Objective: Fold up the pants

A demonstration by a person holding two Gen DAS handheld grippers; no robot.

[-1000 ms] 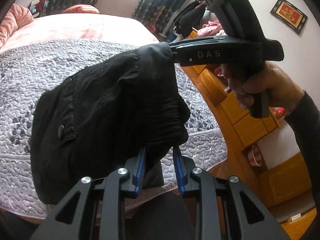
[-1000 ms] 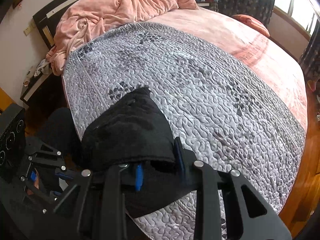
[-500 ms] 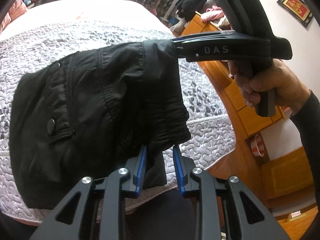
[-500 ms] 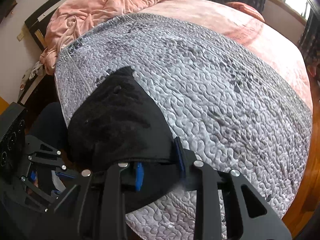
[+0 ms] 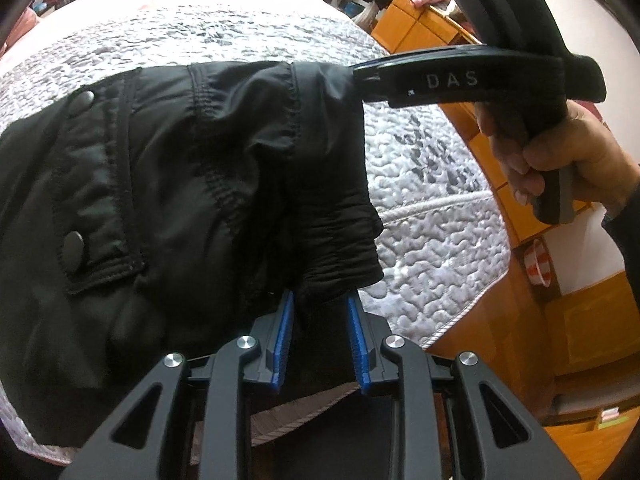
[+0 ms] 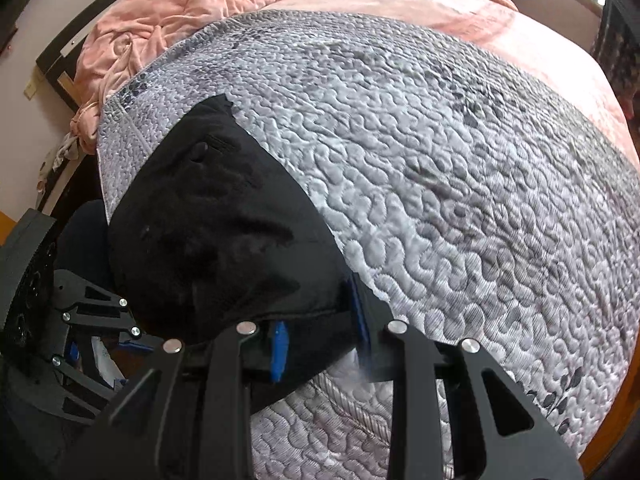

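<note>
The black pants (image 5: 168, 184) hang bunched between my two grippers, just above the grey quilted bedspread (image 5: 432, 216). My left gripper (image 5: 320, 300) is shut on the gathered waistband end. My right gripper (image 5: 360, 76) shows in the left wrist view at the upper right, shut on the far edge of the pants. In the right wrist view the pants (image 6: 216, 236) spread from my right gripper (image 6: 320, 312) down to the left, with a snap button showing. The far corner touches the bedspread (image 6: 460, 200).
A pink duvet (image 6: 192, 12) is heaped at the headboard. The pink sheet (image 6: 520, 28) covers the far side of the bed. Wooden drawers (image 5: 492, 176) and a wooden floor lie beyond the bed's edge on the right. The left gripper's body (image 6: 52, 320) sits at the lower left.
Both grippers have moved lower and closer to the bed with the pants. The pants have spread wider and flatter toward the bedspread.
</note>
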